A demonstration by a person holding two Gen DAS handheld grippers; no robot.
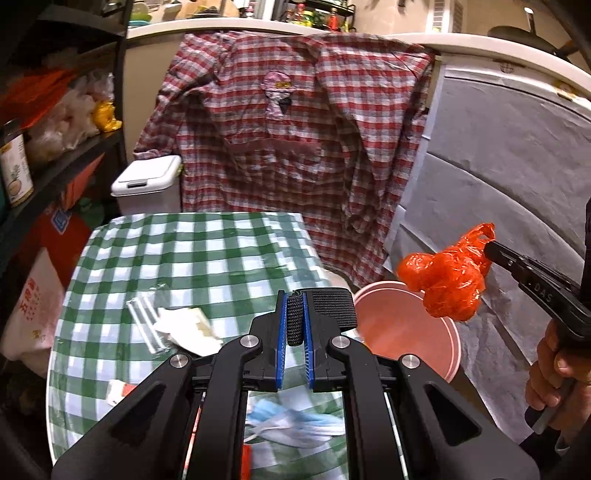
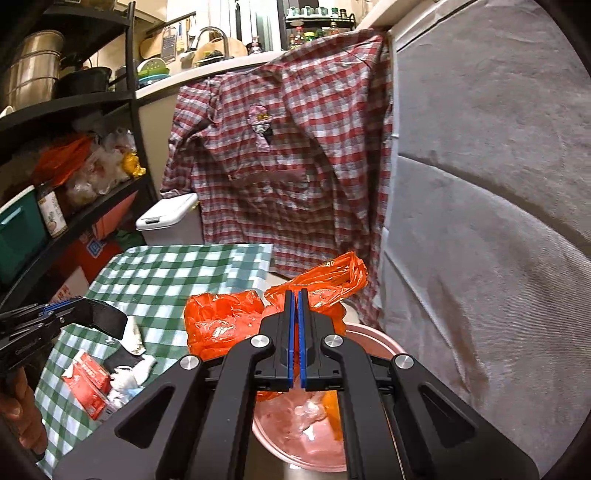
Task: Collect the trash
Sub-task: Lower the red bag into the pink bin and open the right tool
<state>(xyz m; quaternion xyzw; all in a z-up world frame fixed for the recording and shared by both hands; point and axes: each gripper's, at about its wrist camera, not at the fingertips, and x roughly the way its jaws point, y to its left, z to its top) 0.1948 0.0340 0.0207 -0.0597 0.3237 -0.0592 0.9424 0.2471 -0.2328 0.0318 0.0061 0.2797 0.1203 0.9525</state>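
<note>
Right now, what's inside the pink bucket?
The pink bucket holds whitish crumpled scraps and an orange piece. The right claw and its orange plastic bag cover the rest.

A dark shelving rack (image 2: 92, 206) crowded with pots and bags stands at left. At the far side a plaid shirt (image 1: 295, 147) hangs from a white counter (image 1: 236, 27). Grey fabric (image 2: 480, 221) covers the right wall.

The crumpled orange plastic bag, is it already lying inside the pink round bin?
No, the crumpled orange plastic bag hangs in the air, pinched by the right gripper, above the pink round bin.
</note>
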